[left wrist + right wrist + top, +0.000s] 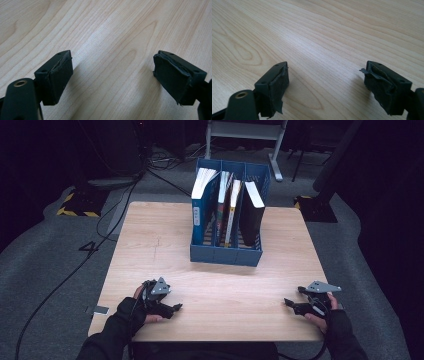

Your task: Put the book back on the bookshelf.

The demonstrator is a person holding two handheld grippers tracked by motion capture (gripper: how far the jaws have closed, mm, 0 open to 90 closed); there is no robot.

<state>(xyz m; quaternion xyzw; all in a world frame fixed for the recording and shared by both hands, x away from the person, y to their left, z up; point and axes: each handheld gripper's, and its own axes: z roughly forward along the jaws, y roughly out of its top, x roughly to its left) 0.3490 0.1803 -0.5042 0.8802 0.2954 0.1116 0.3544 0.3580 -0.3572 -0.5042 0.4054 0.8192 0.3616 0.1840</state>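
**Both claws rested wide apart on bare wood, file box well beyond them**

The high view took in the whole scene: a square light-wood surface, a blue file box standing at its 12 o'clock side, and a person's dark-sleeved forearms coming in from 6 o'clock. The box had three compartments; a blue-spined binder leaned in the one toward 9 o'clock, two thin books stood in the middle one, and a black book leaned in the one toward 3 o'clock. The two gripper views gave none of that (just wood grain close up), but they showed the jaws plainly, which the high view left too small to judge.

Around the surface lay grey carpet, dark at the edges, with black cables trailing at 9 o'clock, yellow-and-black hazard tape at 10 o'clock and a pale metal frame at 12 o'clock.

The left claw sat near the 7 o'clock corner, the right claw near the 5 o'clock corner, each in a gloved hand and pointing inward toward the other. In the left gripper view the left claw stood wide, nothing between its worn black pads, only wood beneath. In the right gripper view the right claw stood equally wide and empty, its pads frayed at the edges. Both were well apart from the file box.
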